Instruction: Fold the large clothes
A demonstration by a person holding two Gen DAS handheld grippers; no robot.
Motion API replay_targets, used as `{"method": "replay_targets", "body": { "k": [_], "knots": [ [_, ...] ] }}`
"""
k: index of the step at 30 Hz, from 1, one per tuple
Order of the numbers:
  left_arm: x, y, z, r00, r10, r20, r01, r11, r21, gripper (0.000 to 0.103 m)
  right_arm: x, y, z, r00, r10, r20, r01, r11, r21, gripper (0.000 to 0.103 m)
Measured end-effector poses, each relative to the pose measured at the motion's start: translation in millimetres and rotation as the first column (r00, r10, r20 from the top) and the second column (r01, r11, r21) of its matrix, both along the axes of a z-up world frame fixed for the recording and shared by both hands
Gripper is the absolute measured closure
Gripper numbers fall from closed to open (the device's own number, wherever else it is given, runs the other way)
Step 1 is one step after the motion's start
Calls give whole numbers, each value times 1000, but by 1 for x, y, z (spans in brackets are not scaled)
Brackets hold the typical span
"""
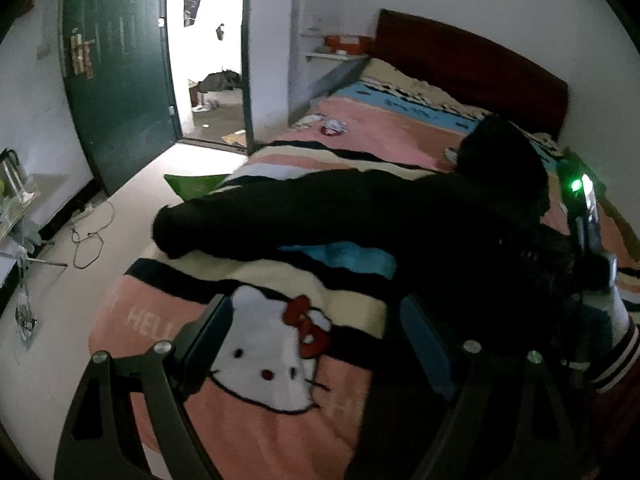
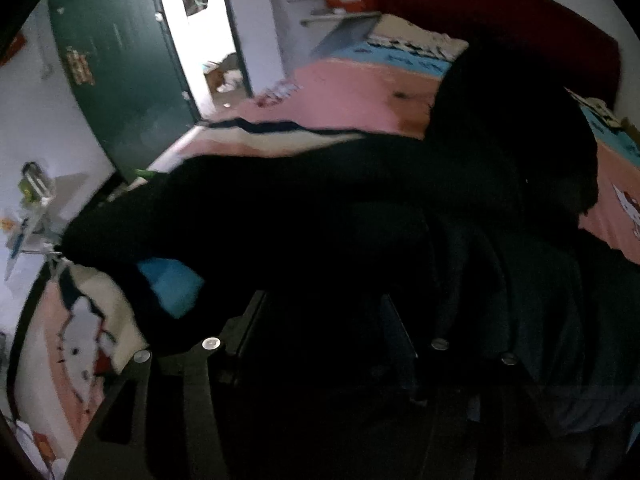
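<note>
One black garment (image 1: 360, 216) lies across the bed (image 1: 372, 136), on a pink blanket (image 1: 248, 412) with a cat print. One sleeve reaches toward the bed's door-side edge; its hood or collar end bunches up near the red headboard (image 1: 472, 68). A blue patch (image 1: 344, 258) shows under the sleeve, and it is unclear whether that is lining or blanket.

Left gripper (image 1: 316, 344): jaws spread, nothing between them, hovering over the cat print just beside the garment's near edge. Its right finger (image 1: 424, 344) overlaps the dark cloth in view; contact cannot be judged.

Right gripper (image 2: 320, 328): sits low over the garment, fingers black against black cloth. The two fingers look apart, but whether they pinch fabric cannot be told. In the left view its body (image 1: 588, 216) shows at the right edge with one green LED lit, partly behind the garment.

Around: one green door (image 1: 120, 76) standing open, bright doorway beyond, one cable (image 1: 86, 236) on the floor, a cluttered table (image 1: 16, 200) cut off at the left edge, a shelf (image 1: 336, 54) beside the headboard with an orange box. Small litter lies on the blanket near the far side, too blurred to count.

The right view is blurred and very dark in its lower half.
</note>
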State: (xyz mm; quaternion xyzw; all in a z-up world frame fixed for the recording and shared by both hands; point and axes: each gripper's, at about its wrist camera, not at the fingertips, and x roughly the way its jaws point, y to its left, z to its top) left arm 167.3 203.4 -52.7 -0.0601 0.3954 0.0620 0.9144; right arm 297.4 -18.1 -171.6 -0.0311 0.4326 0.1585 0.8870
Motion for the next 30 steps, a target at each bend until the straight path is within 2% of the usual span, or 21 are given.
{"method": "replay_targets", "body": {
  "k": [4, 7, 14, 20, 23, 26, 30],
  "knots": [
    [10, -24, 1, 999, -29, -16, 29, 1000, 6, 17, -16, -15, 28, 998, 28, 49, -30, 999, 43, 46],
    [25, -52, 0, 998, -58, -32, 58, 998, 4, 17, -30, -48, 47, 997, 15, 81, -19, 999, 51, 46],
    [83, -135, -5, 989, -145, -43, 145, 989, 6, 17, -36, -170, 62, 981, -150, 124, 154, 988, -24, 45],
    [170, -211, -13, 975, -220, -38, 220, 975, 20, 17, -21, -254, 48, 952, -277, 127, 283, 959, -31, 45],
    [219, -238, -24, 970, -236, -51, 237, 971, 20, 17, -6, -275, 35, 943, -311, 118, 316, 948, -30, 45],
    [261, -254, -44, 970, -229, -76, 233, 971, 51, 17, 12, -288, 20, 940, -329, 96, 332, 943, -23, 45],
    [277, -259, -77, 964, -226, -138, 240, 967, 91, 17, 28, -290, -6, 940, -336, 62, 338, 941, -17, 45]
  ]
}}
